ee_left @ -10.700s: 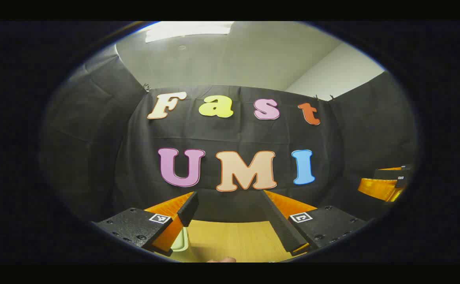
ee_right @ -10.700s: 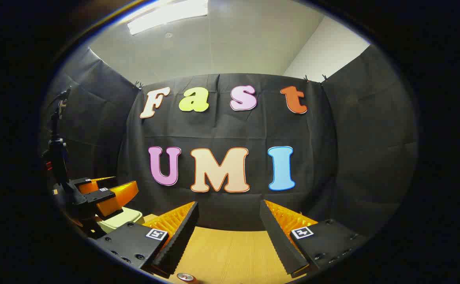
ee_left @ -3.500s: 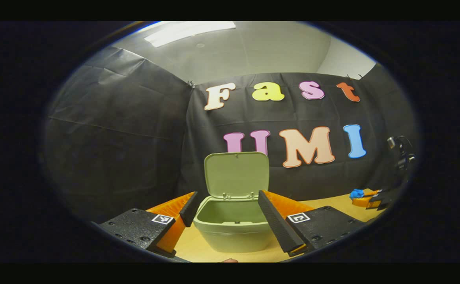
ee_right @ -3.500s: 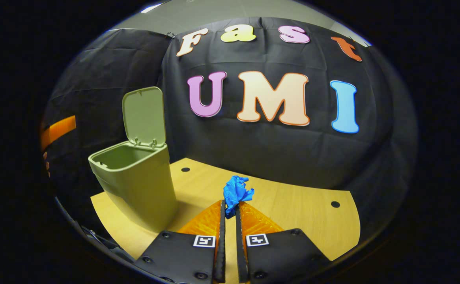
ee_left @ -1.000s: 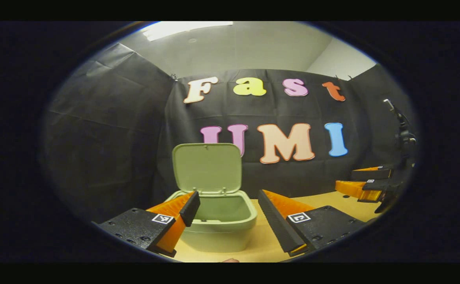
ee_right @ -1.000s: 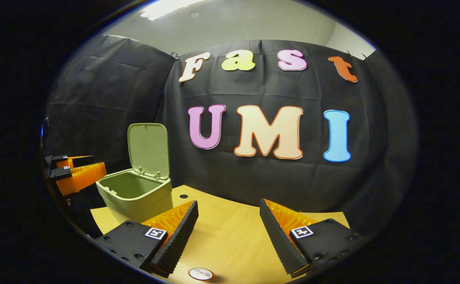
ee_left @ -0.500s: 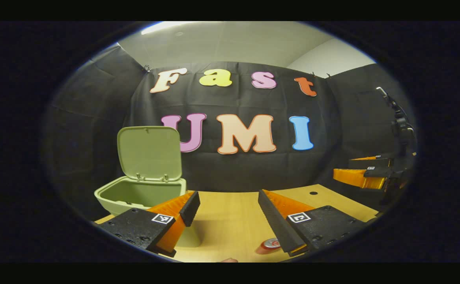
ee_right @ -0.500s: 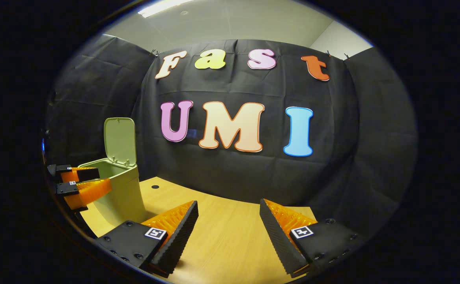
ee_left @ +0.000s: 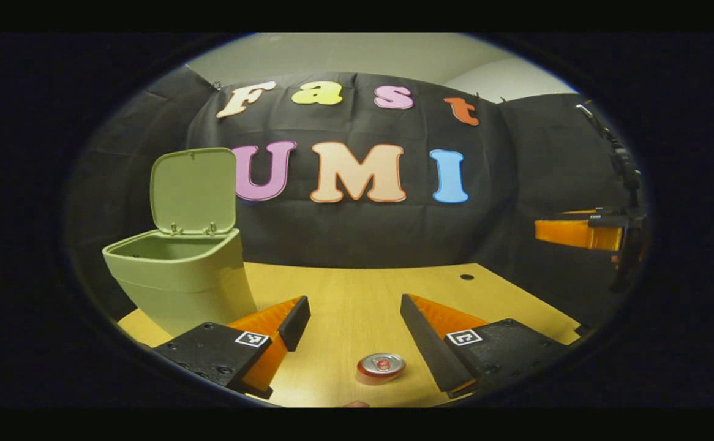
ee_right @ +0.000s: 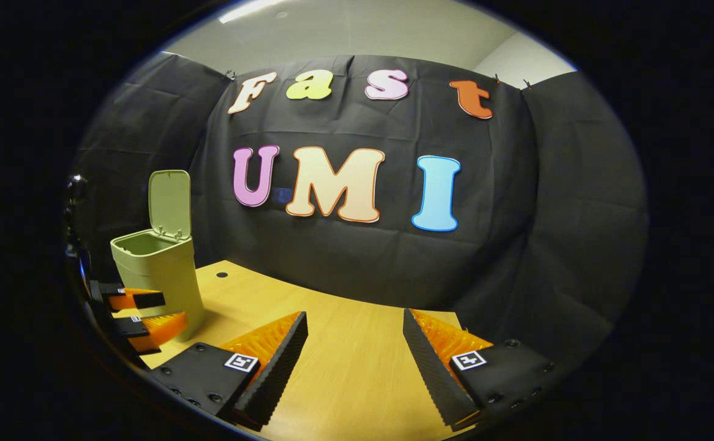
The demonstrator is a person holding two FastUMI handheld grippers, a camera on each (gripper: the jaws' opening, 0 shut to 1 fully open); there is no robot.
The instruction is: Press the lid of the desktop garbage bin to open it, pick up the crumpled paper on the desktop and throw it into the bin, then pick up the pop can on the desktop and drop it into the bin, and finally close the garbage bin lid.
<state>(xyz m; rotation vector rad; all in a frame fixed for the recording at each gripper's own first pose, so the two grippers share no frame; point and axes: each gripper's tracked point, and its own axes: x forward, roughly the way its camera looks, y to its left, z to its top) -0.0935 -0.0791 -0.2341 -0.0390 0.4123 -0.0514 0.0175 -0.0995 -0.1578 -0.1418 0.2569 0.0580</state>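
Green garbage bin stands near the desktop's left edge, lid hinged up and upright, mouth open. Left gripper hangs over the desktop's near edge, jaws spread wide, nothing between them. Pop can stands upright on the desktop just below that gap, touching neither finger. Right gripper is also spread and empty, over the desktop's right part, well apart from the bin.

Your left gripper view looks forward and slightly down over the surface toward the booth's back wall, bin left. Your right gripper view faces the same wall from farther right. Both views share the bin and surface.
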